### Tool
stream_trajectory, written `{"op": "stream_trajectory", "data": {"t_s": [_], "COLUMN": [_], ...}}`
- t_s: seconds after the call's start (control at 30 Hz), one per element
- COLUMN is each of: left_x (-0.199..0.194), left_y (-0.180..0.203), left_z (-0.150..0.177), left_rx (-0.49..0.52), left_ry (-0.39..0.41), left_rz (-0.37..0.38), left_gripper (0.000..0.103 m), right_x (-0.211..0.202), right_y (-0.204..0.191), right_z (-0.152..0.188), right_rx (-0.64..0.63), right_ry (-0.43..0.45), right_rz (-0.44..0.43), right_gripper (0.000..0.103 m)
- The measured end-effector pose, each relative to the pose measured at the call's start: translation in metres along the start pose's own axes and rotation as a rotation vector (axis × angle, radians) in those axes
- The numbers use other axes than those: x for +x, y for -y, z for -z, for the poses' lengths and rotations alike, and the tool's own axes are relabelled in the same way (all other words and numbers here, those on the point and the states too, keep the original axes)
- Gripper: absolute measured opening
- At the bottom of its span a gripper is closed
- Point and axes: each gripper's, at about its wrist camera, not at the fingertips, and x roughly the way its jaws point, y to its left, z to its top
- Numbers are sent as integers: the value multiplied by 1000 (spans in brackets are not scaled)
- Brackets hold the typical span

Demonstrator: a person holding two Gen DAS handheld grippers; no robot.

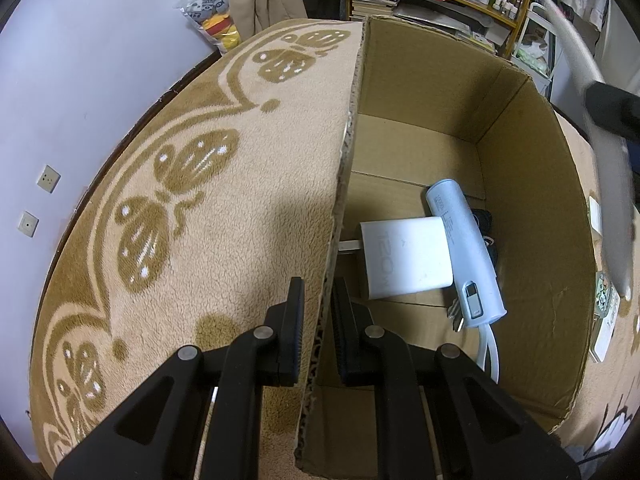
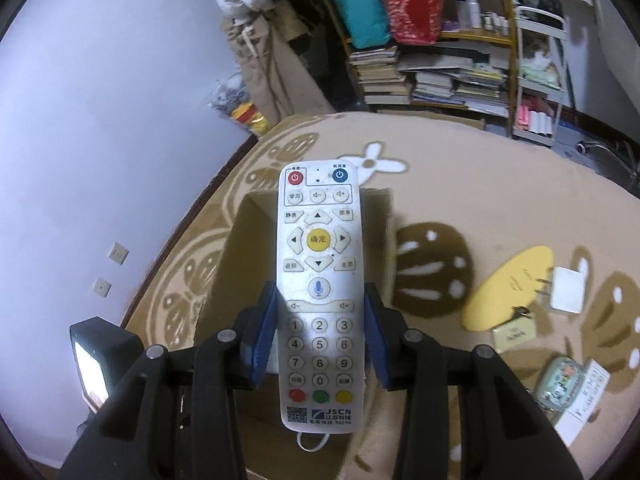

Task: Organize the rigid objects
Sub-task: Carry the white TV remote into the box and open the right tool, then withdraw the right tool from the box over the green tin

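My left gripper [image 1: 318, 300] is shut on the near wall of an open cardboard box [image 1: 520, 152], one finger outside, one inside. Inside the box lie a white charger block [image 1: 406, 258], a pale blue cylindrical power bank [image 1: 464, 248] with a white cable, and something dark behind it. In the right wrist view my right gripper [image 2: 320, 312] is shut on a white remote control [image 2: 319, 280], its blue pads pressing the remote's sides, buttons facing up. The remote hangs above the cardboard box [image 2: 248, 224]. The remote also shows blurred at the right edge [image 1: 612, 208] of the left wrist view.
On the patterned tan carpet [image 2: 460, 184] to the right lie a yellow oval disc [image 2: 508, 292], a white plug adapter [image 2: 568, 290], a small tan tag [image 2: 514, 334], a round clear case [image 2: 560, 384] and a white card [image 2: 588, 404]. Bookshelves [image 2: 432, 72] stand behind.
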Motion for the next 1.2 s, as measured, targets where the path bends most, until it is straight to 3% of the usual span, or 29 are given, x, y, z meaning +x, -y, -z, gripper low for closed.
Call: {"op": "stream_trajectory", "data": {"t_s": [0.53,0.9,1.2], "left_x": [0,-1,0], "left_y": [0,-5,-3], "left_z": [0,0,0], "left_rx": [-2,-18,-9], "left_ry": [0,1,6], "left_rz": [4,13,5], "left_gripper": [13,13,13], "right_x": [55,38,18], "right_y": [-15,-18,-9], "right_z": [19,16,6], "right_rx": [-47,-72,-49], "right_ry": [-105,-64,-35], "right_rz": [36,7,32], "right_gripper": [44,44,67]}}
